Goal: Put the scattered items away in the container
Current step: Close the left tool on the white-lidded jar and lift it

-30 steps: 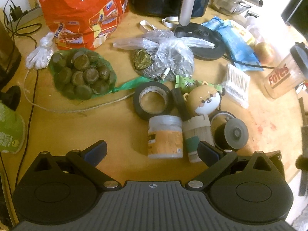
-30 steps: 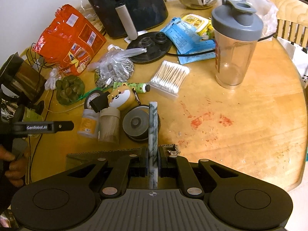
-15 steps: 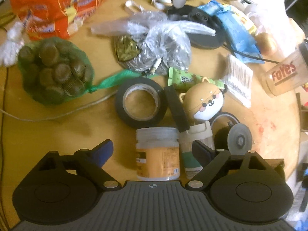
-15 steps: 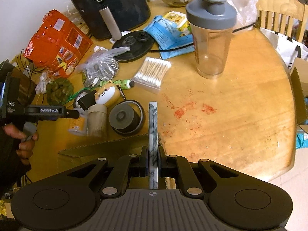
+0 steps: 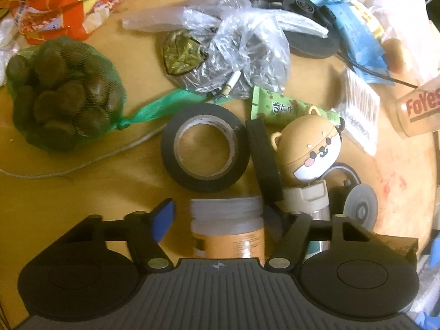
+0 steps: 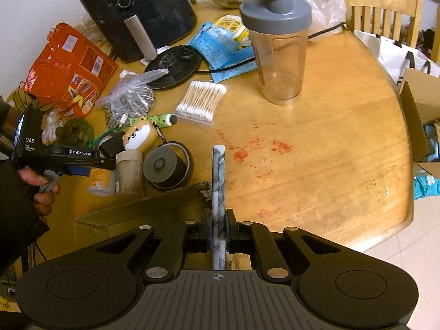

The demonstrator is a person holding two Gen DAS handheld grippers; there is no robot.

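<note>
Near the counter's [image 6: 316,148] left edge, left gripper [image 5: 220,217] straddles the lying orange-label jar [image 5: 228,228], fingers just closing, not yet pressing. Right gripper [image 6: 218,232] pinches a marbled slab [image 6: 218,181] upright, apparently steadying the cardboard container [image 6: 143,211].

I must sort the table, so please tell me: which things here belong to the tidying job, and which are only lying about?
Job:
- orange-label jar, between left gripper
- marbled strip, in right gripper
- tape roll
- dog-face case
- cardboard box

Lying about:
- air fryer
- shaker bottle
</note>
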